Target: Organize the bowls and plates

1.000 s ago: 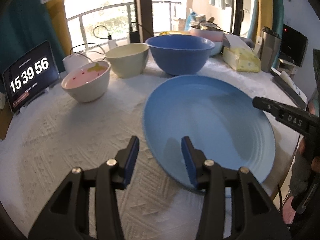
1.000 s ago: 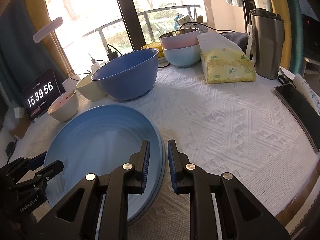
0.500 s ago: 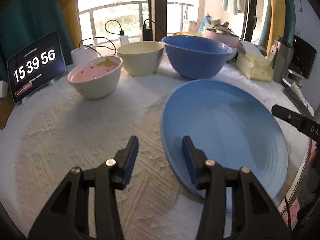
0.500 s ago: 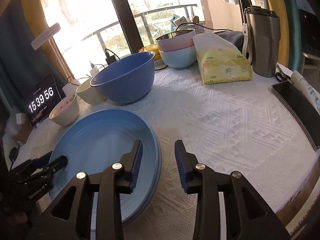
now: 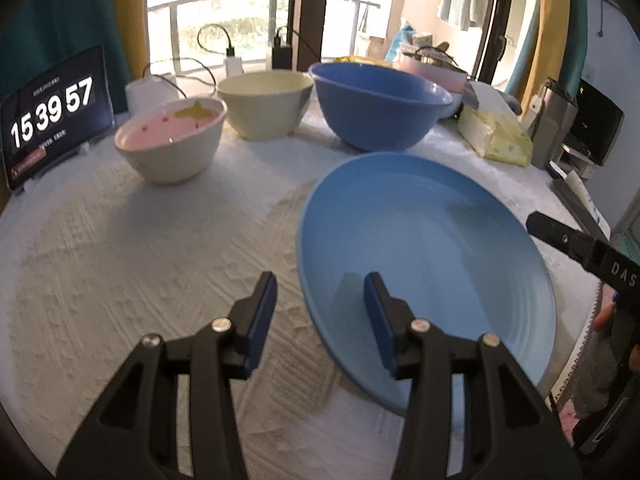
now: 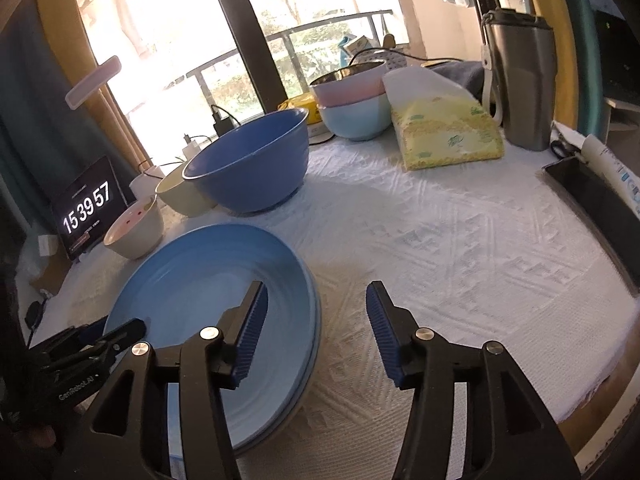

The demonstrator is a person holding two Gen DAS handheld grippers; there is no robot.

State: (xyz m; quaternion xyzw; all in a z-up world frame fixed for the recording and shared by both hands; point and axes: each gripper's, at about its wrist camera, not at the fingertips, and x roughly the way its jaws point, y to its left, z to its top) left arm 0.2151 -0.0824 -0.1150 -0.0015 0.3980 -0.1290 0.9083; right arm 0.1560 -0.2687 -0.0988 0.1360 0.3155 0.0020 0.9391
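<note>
Right claw (image 6: 314, 316), opening, straddles the blue plate's (image 6: 208, 280) rim unclamped; left claw (image 5: 320, 308) apart, likewise. Next likely: a bowl (image 5: 380, 108) needs gripping.

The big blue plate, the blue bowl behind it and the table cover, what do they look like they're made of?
Blue plate: likely glazed ceramic, going by its smooth sheen and faint concentric rings; plastic is possible.
Blue bowl: plastic or melamine, with a thin rim and a dull, even gloss; uncertain.
Table cover: white woven cloth, matte, with a raised geometric pattern.
</note>
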